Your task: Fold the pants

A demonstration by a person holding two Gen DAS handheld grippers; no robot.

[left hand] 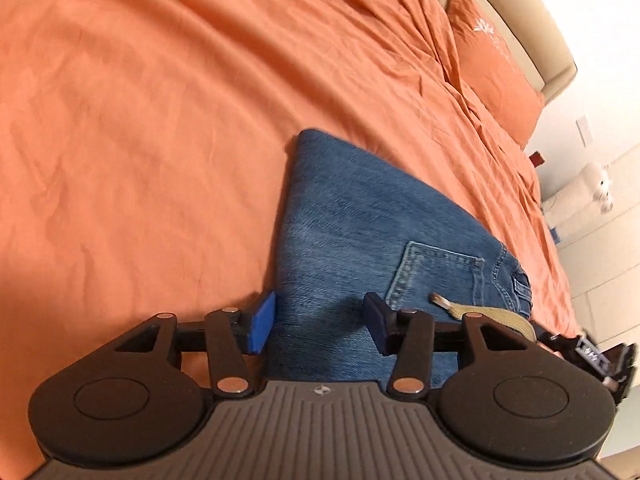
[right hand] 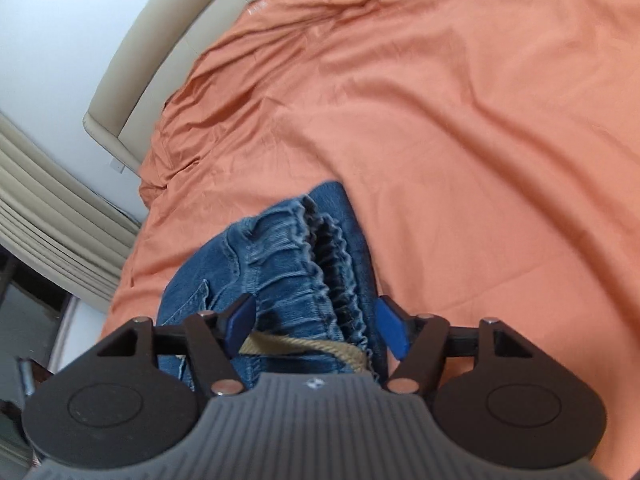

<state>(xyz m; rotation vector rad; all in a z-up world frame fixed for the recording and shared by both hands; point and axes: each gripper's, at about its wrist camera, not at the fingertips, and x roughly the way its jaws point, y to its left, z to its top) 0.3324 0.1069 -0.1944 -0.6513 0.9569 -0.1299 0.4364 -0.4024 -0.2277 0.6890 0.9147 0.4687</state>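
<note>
Jeans (left hand: 352, 216) lie folded on orange sheet (left hand: 140, 120), back pocket (left hand: 436, 276) up, tan drawstring (left hand: 492, 316) across waistband end. Left gripper (left hand: 320, 326) wide open over jeans' near edge, nothing held. Right gripper (right hand: 316, 328) also wide open, w/ gathered waistband (right hand: 304, 240) and drawstring betw. its fingers, no grip seen. Pillow (left hand: 492, 60) & beige headboard (left hand: 520, 28) at far end.

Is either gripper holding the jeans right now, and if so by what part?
Neither holds anything. The left gripper and right gripper are both open above the folded jeans, the right one over the elastic waistband.
</note>
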